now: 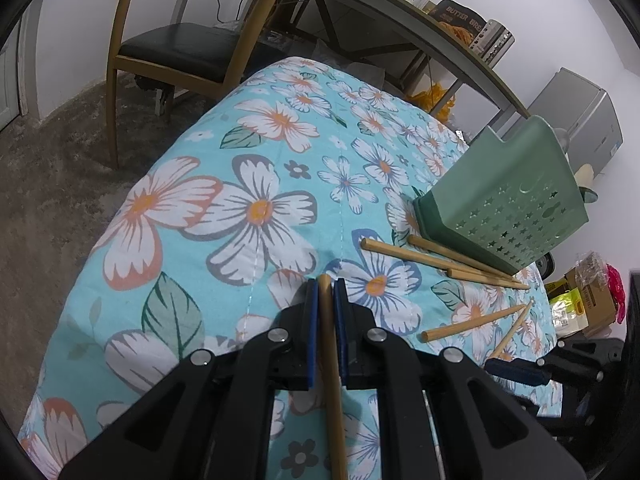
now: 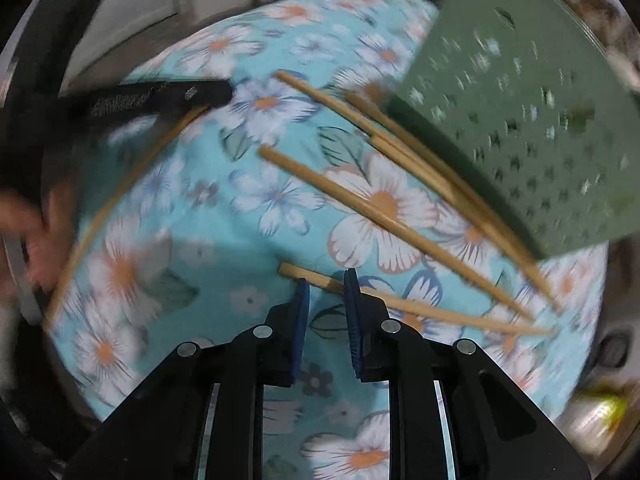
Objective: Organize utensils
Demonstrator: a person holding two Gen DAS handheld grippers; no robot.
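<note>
- Nearest the left wrist camera, at the bottom centre of the frame, the left gripper (image 1: 327, 286) is closed tight on a wooden chopstick (image 1: 332, 368) — the stick runs straight up between the blue pads, its blunt end poking just past the fingertips.
- Largest in both views is the floral cloth (image 1: 256, 208), turquoise with white and orange flowers, covering the worktop and filling the middle of each frame.
- At the right of the left wrist view stands the green utensil holder (image 1: 504, 200), its wall pierced with small stars; in the right wrist view it fills the upper right of the frame.
- Against the holder's base, right of centre in the left view, lies a bundle of loose chopsticks (image 1: 444, 262); two more (image 1: 474, 322) lie apart lower right, close to the right gripper's arm.
- In the right wrist view, lower centre, the right gripper (image 2: 326, 280) has its jaws narrowed around the thick end of the nearest chopstick (image 2: 400, 300), which lies across the cloth between the pads — blur makes it impossible to tell whether they press on it.
- Upper left in the left view stands a wooden chair (image 1: 176, 48) with a dark seat.
- At the left edge of the right view a blurred hand (image 2: 36, 232) shows beside the left gripper's stick.
</note>
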